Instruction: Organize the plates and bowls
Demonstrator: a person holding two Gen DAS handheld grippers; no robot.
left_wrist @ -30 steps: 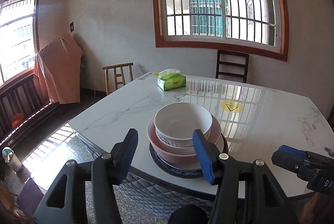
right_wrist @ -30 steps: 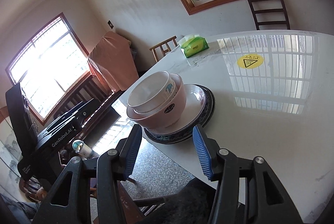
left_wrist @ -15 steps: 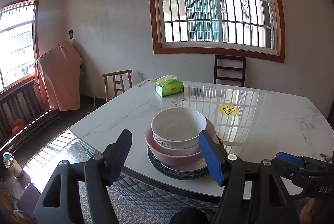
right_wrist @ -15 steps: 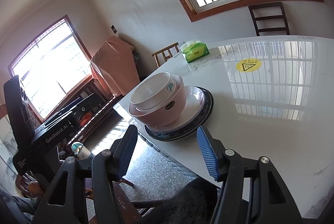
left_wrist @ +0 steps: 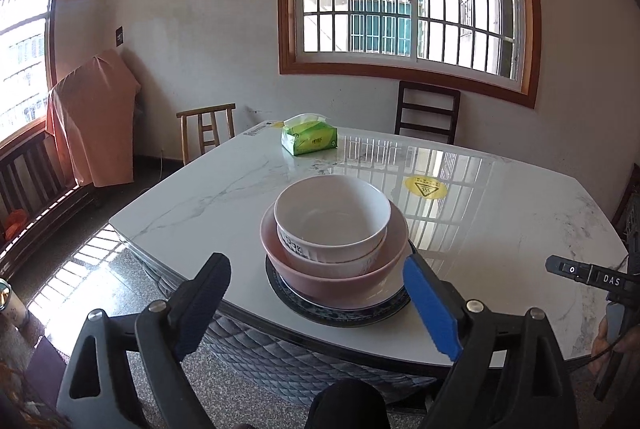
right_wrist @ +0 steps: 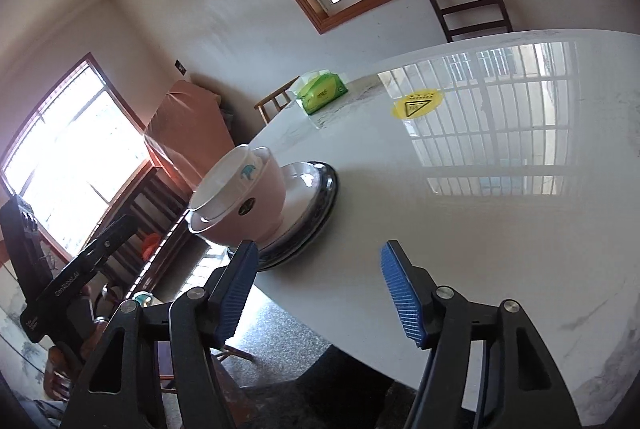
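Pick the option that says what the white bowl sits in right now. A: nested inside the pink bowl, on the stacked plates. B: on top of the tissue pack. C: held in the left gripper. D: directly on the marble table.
A: the white bowl rests inside the pink bowl, which stands on the stacked plates; both the left gripper and right gripper are open and empty.

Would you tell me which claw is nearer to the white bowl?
Left. The left claw faces the white bowl squarely; the right claw sits off to its right.
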